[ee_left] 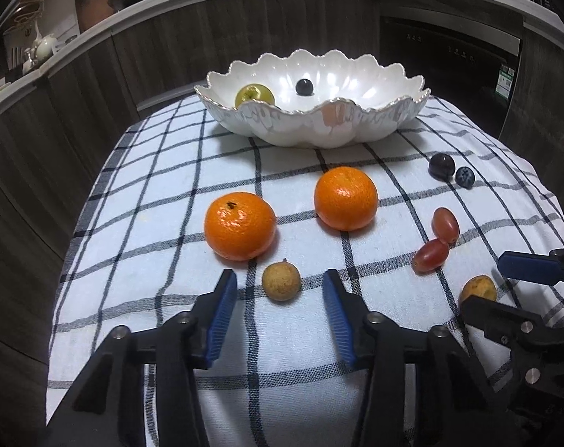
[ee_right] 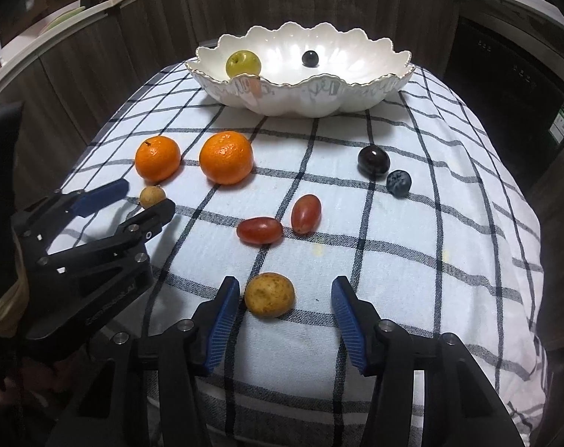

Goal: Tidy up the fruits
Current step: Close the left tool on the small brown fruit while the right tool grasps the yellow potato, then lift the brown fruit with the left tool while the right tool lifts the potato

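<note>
While both ribbed-padded claws, left claw (ee_left: 280, 285) and right claw (ee_right: 285, 290), gape, each straddles a rough tan longan (ee_left: 281, 282).

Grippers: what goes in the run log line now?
left gripper: open around longan | right gripper: open around second longan | bowl: apple, berry

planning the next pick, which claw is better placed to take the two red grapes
Right. The two red oval grapes lie just ahead of the right claw, though a small tan fruit sits between its open jaws; the left claw is farther away.
</note>
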Motion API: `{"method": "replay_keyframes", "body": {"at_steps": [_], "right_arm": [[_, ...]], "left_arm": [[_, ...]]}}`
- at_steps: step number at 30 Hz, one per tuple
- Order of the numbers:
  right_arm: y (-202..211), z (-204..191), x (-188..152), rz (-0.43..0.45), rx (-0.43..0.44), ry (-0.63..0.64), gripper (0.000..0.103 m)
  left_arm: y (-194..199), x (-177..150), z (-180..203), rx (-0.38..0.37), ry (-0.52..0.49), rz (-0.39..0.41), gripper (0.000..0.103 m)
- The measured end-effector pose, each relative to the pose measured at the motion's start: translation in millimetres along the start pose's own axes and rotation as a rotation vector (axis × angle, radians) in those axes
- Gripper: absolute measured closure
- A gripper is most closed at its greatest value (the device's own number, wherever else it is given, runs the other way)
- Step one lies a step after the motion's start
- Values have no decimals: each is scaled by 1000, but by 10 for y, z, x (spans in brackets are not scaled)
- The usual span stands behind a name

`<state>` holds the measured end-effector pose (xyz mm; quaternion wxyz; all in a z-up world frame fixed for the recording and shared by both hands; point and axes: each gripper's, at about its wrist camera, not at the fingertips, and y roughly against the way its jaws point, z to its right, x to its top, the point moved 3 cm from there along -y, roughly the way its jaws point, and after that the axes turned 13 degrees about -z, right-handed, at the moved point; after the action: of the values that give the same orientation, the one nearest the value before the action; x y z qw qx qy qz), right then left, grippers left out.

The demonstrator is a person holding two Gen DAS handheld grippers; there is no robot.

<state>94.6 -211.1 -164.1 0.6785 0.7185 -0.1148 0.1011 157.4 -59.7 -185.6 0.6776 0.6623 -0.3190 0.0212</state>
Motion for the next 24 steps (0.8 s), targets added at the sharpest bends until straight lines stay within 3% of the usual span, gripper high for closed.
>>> {"method": "replay_keyframes", "body": {"at_steps": [9,24], "right_arm": [[-36,-49,-8,-10,27,20,71],[9,-36,-4,1,45,6,74]], "left_arm": [[-37,2,30,4,-7,-2,81],[52,-4,12,-6,10,6,81]]}}
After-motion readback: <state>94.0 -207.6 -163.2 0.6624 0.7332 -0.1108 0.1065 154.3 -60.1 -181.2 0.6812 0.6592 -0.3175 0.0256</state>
